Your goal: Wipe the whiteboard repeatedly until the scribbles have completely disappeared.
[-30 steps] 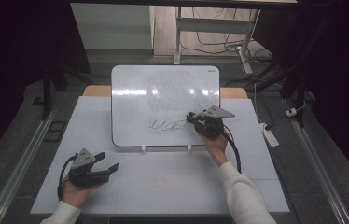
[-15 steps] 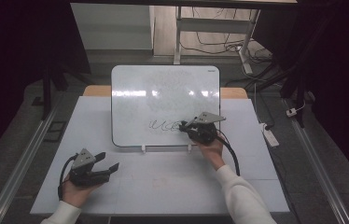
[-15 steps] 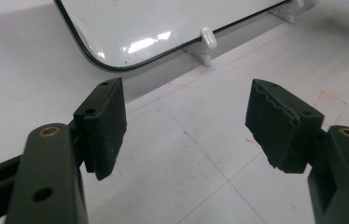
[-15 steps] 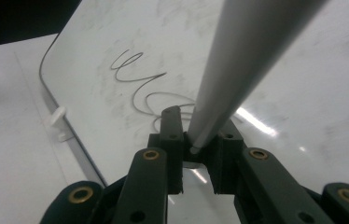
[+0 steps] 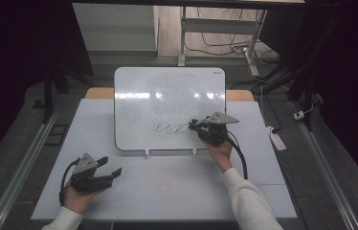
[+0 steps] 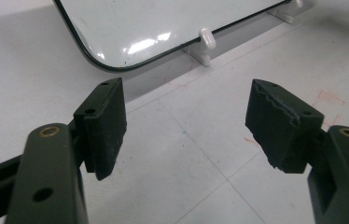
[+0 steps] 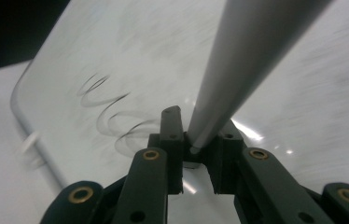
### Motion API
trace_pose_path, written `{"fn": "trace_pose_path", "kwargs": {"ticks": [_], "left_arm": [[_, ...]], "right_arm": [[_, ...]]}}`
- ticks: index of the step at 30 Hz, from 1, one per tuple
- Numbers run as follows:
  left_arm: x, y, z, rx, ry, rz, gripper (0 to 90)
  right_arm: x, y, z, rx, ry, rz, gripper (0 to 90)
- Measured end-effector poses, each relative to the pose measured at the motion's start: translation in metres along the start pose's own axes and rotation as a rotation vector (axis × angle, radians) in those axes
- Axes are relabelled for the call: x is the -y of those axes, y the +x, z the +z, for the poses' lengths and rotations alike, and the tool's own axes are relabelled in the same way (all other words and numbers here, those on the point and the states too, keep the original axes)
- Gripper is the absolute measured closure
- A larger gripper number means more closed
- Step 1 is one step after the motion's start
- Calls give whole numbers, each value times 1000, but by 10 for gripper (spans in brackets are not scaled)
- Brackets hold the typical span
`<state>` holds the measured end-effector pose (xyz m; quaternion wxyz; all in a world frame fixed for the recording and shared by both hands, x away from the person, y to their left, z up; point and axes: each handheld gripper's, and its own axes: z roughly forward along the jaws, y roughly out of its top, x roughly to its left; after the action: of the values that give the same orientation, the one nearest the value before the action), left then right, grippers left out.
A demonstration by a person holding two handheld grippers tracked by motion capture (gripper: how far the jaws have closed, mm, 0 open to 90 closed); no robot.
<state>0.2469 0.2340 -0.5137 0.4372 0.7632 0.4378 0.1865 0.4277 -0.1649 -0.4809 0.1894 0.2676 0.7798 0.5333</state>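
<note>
Right claw (image 7: 195,140) clamping marker (image 7: 242,60), left claw (image 6: 186,126) agape

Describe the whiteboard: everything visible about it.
The whiteboard is a glossy white panel with rounded corners and a thin dark edge. It stands propped, leaning back, on two small white clip feet at its bottom edge, at the far middle of the table. Ceiling lights glare on it, and grey smudges from wiping cloud its middle. A looping black scribble runs along its lower part, ending by the right gripper.
</note>
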Motion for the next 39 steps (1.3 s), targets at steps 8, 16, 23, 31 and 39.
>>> {"fn": "trace_pose_path", "kwargs": {"ticks": [8,16,23,31,39], "left_arm": [[1,-1,-1,-1,-2,0,295],[1,0,-1,-1,-2,-5,295],[1,2,1,0,2,-10,295],[1,1,0,4,-2,-9,295],[1,1,-1,5,-6,-8,295]], "right_arm": [[-11,-7,5,42,-46,4,774],[-8,16,22,-61,25,-68,774],[-4,15,19,-77,36,-31,774],[-6,9,12,-18,14,-13,775],[-7,11,14,-8,4,12,775]]}}
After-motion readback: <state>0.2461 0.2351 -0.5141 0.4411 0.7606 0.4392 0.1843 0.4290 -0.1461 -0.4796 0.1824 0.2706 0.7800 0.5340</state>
